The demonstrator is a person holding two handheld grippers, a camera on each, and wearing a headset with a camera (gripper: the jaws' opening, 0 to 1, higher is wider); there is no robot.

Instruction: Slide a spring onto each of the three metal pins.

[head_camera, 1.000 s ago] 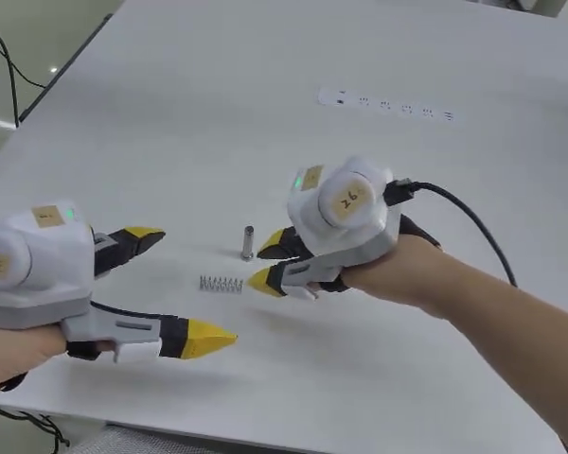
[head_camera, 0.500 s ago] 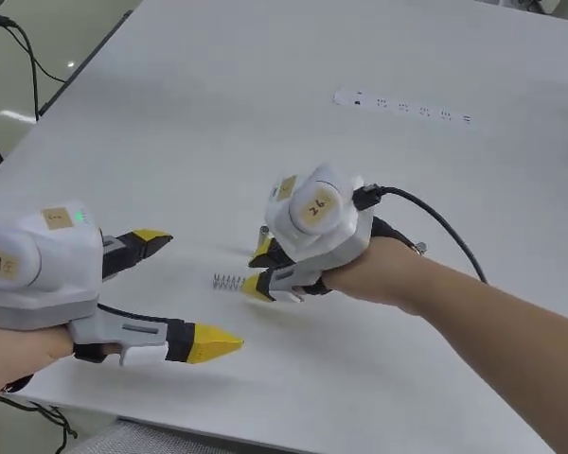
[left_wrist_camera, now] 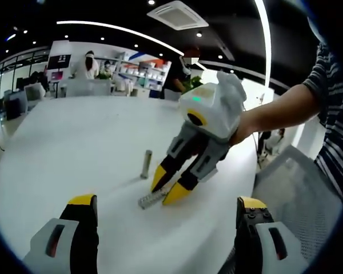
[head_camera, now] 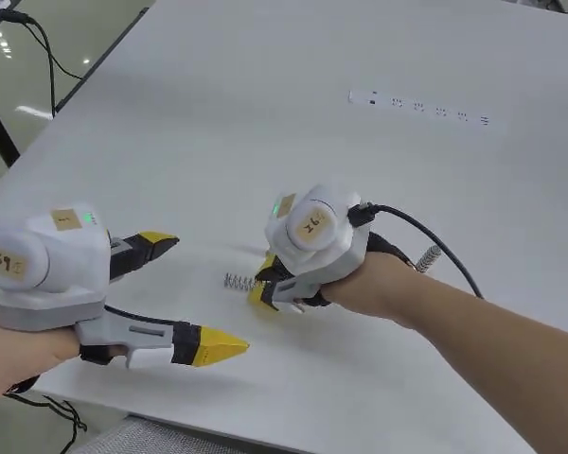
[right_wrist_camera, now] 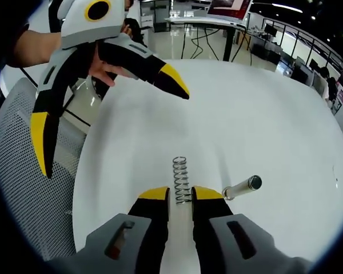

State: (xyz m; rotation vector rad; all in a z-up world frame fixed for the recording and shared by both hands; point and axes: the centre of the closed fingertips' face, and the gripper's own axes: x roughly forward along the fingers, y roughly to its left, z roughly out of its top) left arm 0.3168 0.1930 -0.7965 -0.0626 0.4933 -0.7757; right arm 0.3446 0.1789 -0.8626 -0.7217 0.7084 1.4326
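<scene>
Head view: a thin, silvery coil spring (head_camera: 235,282) lies flat on the white table (head_camera: 265,113) at the right gripper's (head_camera: 263,286) tips, while the left gripper (head_camera: 194,295) hovers wide open, empty. Left gripper view: it lies near the upright metal pin (left_wrist_camera: 145,164). Right gripper view: its long axis points straight ahead, its near end between narrowly parted jaws.

Right hand-held gripper (head_camera: 262,287) tips down at one end of spring (head_camera: 237,282) on white worktop (head_camera: 265,113); left hand-held gripper (head_camera: 210,293) hovers nearby, jaws wide.
</scene>
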